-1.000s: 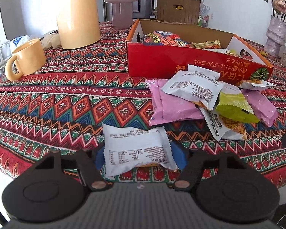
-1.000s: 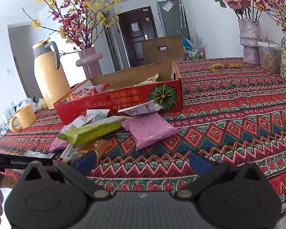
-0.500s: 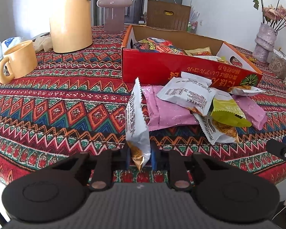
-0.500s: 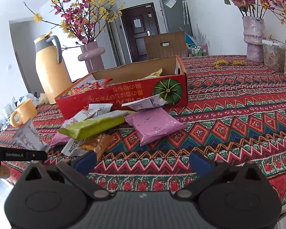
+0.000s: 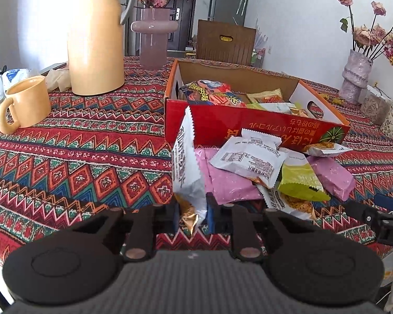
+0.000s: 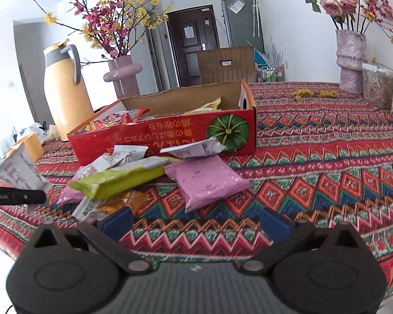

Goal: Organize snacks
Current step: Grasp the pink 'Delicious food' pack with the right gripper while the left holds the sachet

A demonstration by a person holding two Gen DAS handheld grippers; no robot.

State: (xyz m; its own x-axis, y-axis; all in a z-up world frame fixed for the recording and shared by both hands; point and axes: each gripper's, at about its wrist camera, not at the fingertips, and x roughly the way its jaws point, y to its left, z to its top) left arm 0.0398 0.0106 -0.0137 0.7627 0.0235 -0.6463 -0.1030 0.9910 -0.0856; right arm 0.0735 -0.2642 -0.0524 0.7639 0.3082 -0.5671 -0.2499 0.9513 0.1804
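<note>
Left tool [image 5: 191, 216]: pinching a white snack packet [image 5: 186, 162] by its lower end, held upright above the tabletop [image 5: 78, 157], near side of the red cardboard box [image 5: 249, 128].
Right tool [image 6: 195, 225]: spread wide, gripping nothing, low over the tabletop's near edge.
Loose snacks: pink packet [image 6: 207, 179], green packet [image 6: 118, 180], more white packets piled against the box front.
Box contents: several snack bags.
Far left: yellow thermos jug [image 5: 94, 39], yellow mug [image 5: 26, 104].

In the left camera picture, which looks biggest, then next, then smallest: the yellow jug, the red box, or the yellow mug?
1. red box
2. yellow jug
3. yellow mug
Box and jug look close in size, so their order is unsure.
</note>
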